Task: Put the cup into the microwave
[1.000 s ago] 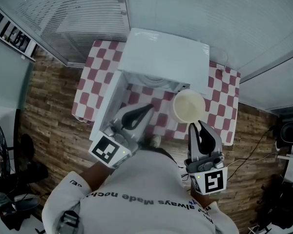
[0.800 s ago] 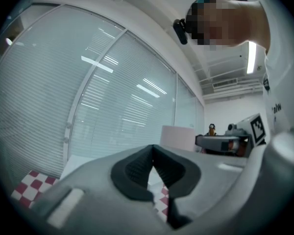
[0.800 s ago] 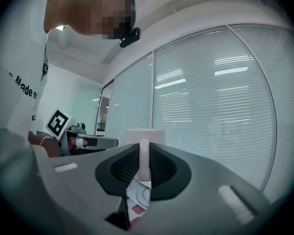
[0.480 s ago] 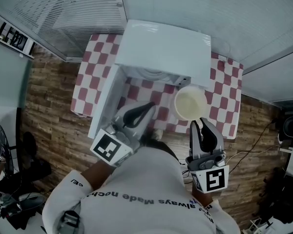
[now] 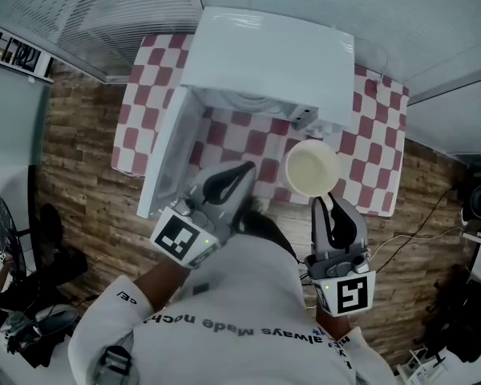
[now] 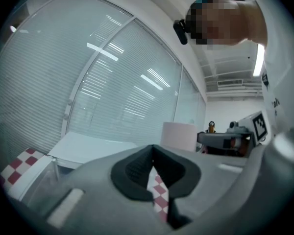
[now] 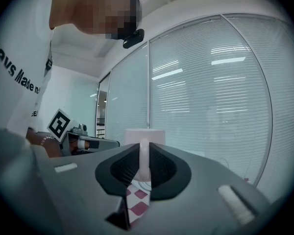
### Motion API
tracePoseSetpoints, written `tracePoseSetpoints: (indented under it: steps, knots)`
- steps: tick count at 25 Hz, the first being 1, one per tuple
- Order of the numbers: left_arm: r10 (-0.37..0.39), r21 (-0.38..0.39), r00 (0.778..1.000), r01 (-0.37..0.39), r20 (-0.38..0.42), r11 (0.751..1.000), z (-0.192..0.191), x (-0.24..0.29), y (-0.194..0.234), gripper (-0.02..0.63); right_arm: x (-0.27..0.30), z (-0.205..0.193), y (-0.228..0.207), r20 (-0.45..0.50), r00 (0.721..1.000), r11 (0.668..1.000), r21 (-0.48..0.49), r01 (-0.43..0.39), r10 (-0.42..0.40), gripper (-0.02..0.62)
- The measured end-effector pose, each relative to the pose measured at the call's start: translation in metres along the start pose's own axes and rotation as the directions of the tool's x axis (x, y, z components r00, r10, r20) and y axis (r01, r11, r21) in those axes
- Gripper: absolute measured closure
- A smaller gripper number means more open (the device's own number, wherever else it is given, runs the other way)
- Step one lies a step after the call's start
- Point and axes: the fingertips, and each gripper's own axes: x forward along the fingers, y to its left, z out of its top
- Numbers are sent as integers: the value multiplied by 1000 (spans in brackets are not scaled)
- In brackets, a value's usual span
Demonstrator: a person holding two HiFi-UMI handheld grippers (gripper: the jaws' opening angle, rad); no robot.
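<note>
A white microwave [image 5: 264,54] stands on the checkered table [image 5: 377,135], its door [image 5: 164,163] swung open to the left. The cream cup [image 5: 311,169] hangs upright in front of the microwave's right front corner, above the table's near edge. My right gripper [image 5: 325,205] is shut on its handle. In the right gripper view the cup [image 7: 144,135] stands just past the right gripper [image 7: 143,169], its handle pinched between the pads. My left gripper [image 5: 239,173] is shut and holds nothing, in front of the open cavity. The left gripper [image 6: 153,168] view shows the cup [image 6: 179,135] to its right.
The red-and-white cloth covers a small table against glass walls with blinds [image 5: 104,14]. Wooden floor [image 5: 80,175] lies around it. A fan [image 5: 4,231] stands at the far left and cables [image 5: 409,243] trail on the floor at the right.
The table and microwave have slid up and a little right in the head view. The cup and both grippers keep almost the same places in the frame, so the cup sits slightly farther from the microwave.
</note>
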Motion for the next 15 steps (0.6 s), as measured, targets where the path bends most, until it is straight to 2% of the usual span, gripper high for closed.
tracePoseSetpoints:
  steps: [15]
  knots:
    - [13, 1, 998, -13, -57, 1000, -67, 22, 27, 603, 19, -72, -17, -54, 998, 1000, 26, 17, -15, 554]
